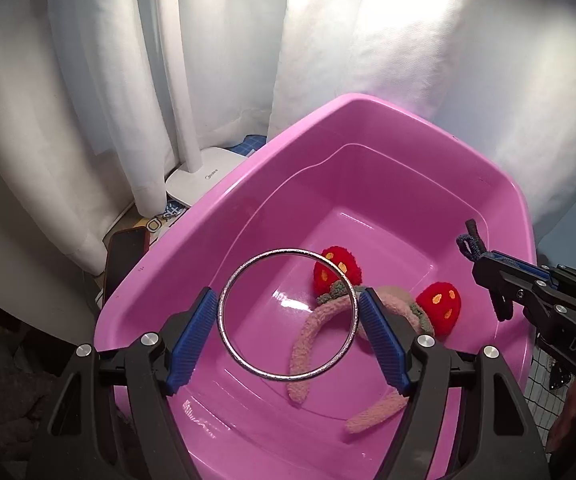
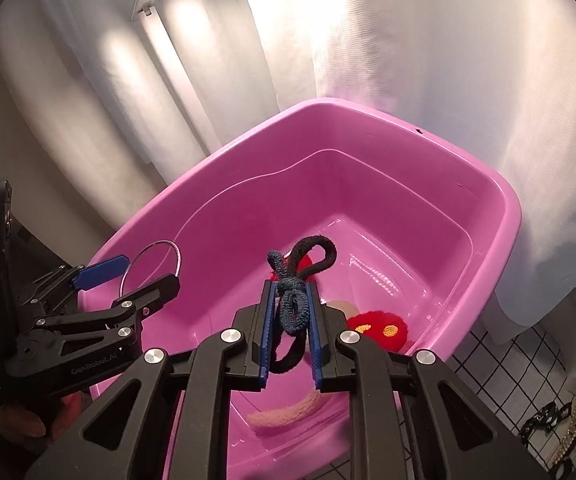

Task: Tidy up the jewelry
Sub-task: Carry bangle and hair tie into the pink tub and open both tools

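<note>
A pink plastic tub point(image 1: 208, 208) point(image 2: 368, 116) fills the middle of both views. Inside lies a fuzzy pink headband point(image 1: 316, 324) point(image 2: 284, 412) with two red strawberry pompoms point(image 1: 336, 268) point(image 2: 376, 328). My left gripper point(image 1: 286, 296) point(image 2: 148, 272) hovers over the tub's near left side, its blue pads shut on a silver bangle point(image 1: 224, 320) point(image 2: 176, 252) that stands wide between them. My right gripper point(image 2: 291, 286) point(image 1: 484, 276) hangs over the tub's right side, shut on a knot of dark hair ties point(image 2: 294, 308) point(image 1: 468, 244) whose loops stick out past the fingertips.
White curtains point(image 1: 408, 80) hang close behind the tub. A white lamp base point(image 1: 204, 184) and a red-cased phone point(image 1: 124, 256) sit left of it. On a grid-patterned cloth point(image 2: 500, 368) at right lie a gold chain point(image 2: 572, 432) and a black chain point(image 2: 544, 420).
</note>
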The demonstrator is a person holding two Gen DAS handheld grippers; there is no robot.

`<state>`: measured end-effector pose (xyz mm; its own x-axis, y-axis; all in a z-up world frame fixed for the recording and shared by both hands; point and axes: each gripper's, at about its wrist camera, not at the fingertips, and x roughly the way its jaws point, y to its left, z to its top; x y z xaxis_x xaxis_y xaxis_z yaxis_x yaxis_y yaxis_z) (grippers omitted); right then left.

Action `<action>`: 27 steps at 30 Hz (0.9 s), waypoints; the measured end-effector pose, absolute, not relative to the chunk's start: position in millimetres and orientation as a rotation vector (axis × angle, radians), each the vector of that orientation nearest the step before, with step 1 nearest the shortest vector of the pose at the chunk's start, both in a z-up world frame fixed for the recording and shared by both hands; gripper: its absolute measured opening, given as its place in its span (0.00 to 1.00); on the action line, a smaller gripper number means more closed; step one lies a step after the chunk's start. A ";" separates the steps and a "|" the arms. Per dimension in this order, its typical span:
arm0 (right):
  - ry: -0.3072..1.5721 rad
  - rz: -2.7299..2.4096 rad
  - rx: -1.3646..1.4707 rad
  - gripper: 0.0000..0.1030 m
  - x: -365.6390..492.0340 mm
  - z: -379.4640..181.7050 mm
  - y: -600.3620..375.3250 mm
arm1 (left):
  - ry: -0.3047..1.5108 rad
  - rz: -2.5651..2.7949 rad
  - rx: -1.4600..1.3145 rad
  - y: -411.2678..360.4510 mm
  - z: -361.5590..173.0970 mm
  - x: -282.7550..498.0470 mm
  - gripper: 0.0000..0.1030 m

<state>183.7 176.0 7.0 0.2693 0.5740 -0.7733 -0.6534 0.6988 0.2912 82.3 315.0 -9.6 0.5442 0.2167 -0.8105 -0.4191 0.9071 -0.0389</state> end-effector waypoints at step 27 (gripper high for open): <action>0.958 0.765 -0.065 0.44 178.6 16.1 154.2 | 0.924 0.385 -0.226 305.6 -4.6 75.6 0.86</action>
<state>178.6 154.2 16.1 0.3377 0.5596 -0.7569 -0.6144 0.7402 0.2732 75.6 305.6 -4.6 0.5413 0.2250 -0.8101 -0.4161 0.9089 -0.0256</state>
